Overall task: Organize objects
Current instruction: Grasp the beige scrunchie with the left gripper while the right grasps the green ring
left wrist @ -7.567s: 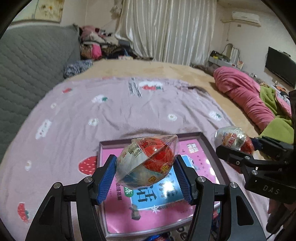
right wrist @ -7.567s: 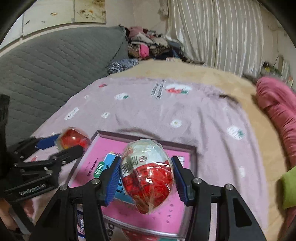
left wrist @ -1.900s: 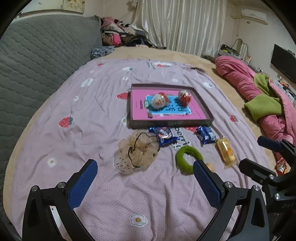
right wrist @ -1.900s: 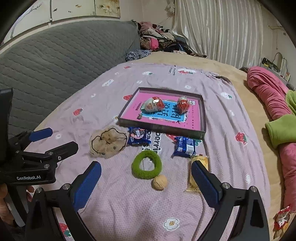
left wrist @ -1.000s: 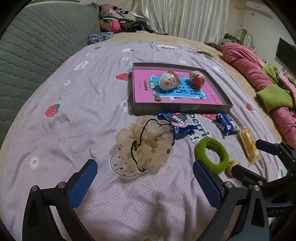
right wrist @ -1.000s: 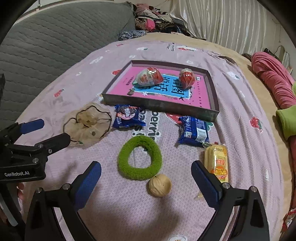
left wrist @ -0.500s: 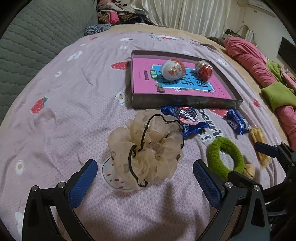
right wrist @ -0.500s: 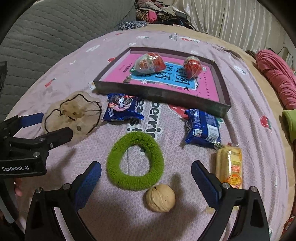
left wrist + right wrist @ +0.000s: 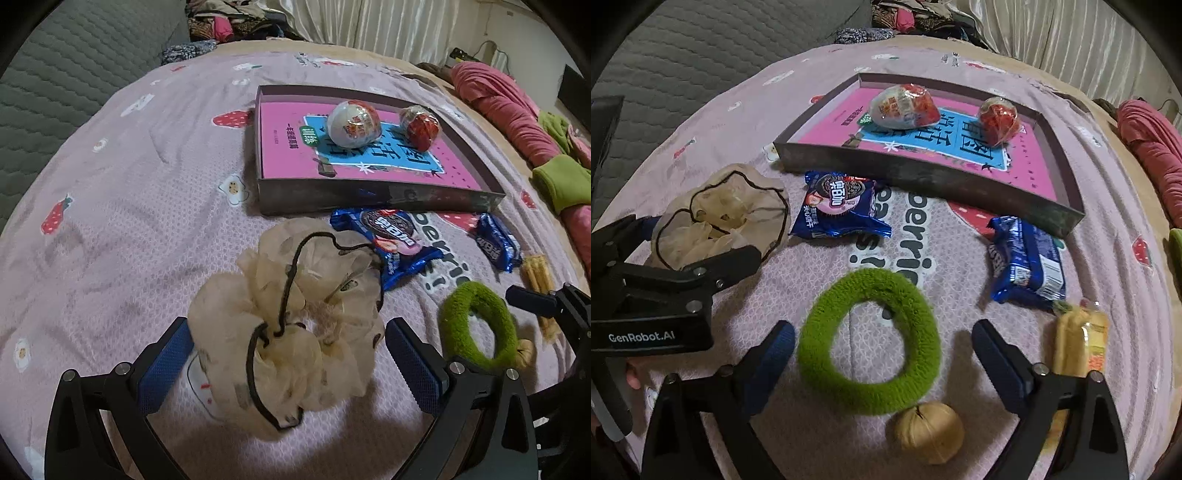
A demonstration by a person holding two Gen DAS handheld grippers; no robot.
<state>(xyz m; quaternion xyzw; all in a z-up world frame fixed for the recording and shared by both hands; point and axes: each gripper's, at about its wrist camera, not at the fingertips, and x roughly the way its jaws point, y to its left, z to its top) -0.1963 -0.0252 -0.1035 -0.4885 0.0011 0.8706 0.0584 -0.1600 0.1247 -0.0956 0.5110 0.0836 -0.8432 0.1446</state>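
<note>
The left gripper (image 9: 288,365) hangs low over the bed with its jaws wide, the cream scrunchie (image 9: 291,332) lying between the blue pads; whether either pad touches the fabric cannot be told. The right gripper (image 9: 882,354) is likewise spread wide around the green hair ring (image 9: 868,346), its jaws having just closed a little, with a clear gap at the right-hand pad and the left pad just beside the ring. A walnut (image 9: 929,431) lies against the ring at its 5 o'clock. At the ring's 12 o'clock sits the dark-walled tray (image 9: 923,177) with a pink floor, holding two wrapped toy eggs (image 9: 905,107) side by side. Just in front of the tray lie two blue biscuit packets (image 9: 840,210), one at the ring's 11 o'clock, the other at 2 o'clock. A yellow snack pack (image 9: 1082,341) lies at 3 o'clock. All rest on the lilac strawberry-print sheet (image 9: 129,192).
</note>
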